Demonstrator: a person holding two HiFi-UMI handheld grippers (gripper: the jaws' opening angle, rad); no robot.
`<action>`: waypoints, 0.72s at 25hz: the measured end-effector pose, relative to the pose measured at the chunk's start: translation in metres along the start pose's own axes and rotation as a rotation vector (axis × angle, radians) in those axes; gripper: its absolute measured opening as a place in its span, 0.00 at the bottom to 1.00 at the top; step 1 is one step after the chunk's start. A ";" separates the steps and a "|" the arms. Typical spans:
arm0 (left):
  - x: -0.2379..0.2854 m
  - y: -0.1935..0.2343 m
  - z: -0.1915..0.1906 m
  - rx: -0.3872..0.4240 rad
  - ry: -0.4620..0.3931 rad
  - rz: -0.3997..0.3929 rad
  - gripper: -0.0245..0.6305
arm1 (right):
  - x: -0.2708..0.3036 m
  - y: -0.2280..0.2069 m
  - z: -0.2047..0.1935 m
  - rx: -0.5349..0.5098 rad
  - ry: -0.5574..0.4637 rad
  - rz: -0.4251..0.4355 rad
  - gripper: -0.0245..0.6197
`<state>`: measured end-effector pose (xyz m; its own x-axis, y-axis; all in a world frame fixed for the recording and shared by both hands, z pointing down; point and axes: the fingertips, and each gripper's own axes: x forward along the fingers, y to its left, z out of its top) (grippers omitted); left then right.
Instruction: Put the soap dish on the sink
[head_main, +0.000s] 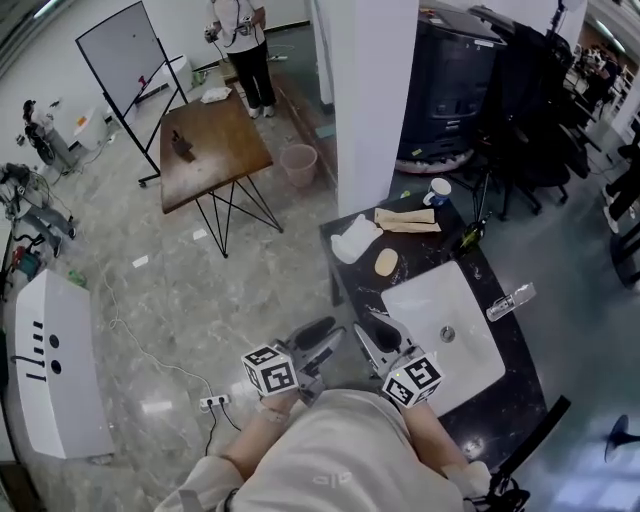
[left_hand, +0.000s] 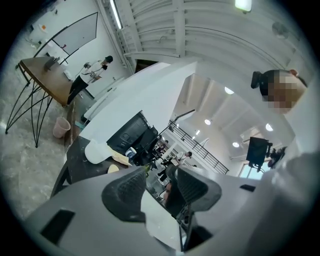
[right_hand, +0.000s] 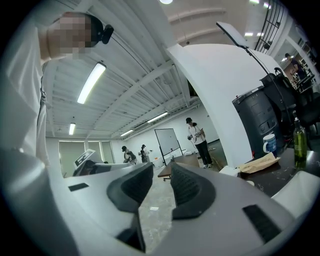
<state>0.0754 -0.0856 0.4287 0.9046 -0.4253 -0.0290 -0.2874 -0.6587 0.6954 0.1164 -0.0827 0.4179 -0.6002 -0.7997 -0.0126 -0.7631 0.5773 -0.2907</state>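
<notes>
A black counter (head_main: 345, 262) holds a white sink basin (head_main: 470, 350). At the counter's far end lie a white dish-like thing (head_main: 355, 238) (left_hand: 96, 151) and a pale yellow oval piece (head_main: 386, 262) (left_hand: 113, 169) beside it. Which of the two is the soap dish I cannot tell. My left gripper (head_main: 325, 338) (left_hand: 157, 182) hovers off the counter's near left corner, jaws apart and empty. Just over the basin's near left corner is my right gripper (head_main: 375, 330) (right_hand: 161, 182), its jaws a narrow gap apart with nothing between them. Both point level.
Brown paper (head_main: 405, 220), a cup (head_main: 437, 190), a green bottle (head_main: 470, 235) and a clear tap (head_main: 510, 301) share the counter. A white pillar (head_main: 365, 90) rises behind it. A wooden table (head_main: 210, 145), a pink bin (head_main: 298, 163) and a person (head_main: 240, 40) stand farther back.
</notes>
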 end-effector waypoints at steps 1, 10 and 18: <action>-0.003 0.001 0.000 -0.004 -0.011 0.001 0.32 | 0.001 0.002 0.000 0.003 0.000 0.005 0.22; -0.021 0.008 0.000 -0.045 -0.074 0.038 0.07 | 0.000 0.000 -0.015 0.058 0.043 0.004 0.16; -0.024 0.009 -0.008 -0.061 -0.072 0.042 0.06 | 0.001 0.009 -0.019 0.023 0.053 0.038 0.13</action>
<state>0.0537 -0.0764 0.4420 0.8666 -0.4967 -0.0487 -0.3032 -0.6015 0.7391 0.1047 -0.0750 0.4331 -0.6412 -0.7670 0.0264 -0.7340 0.6029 -0.3127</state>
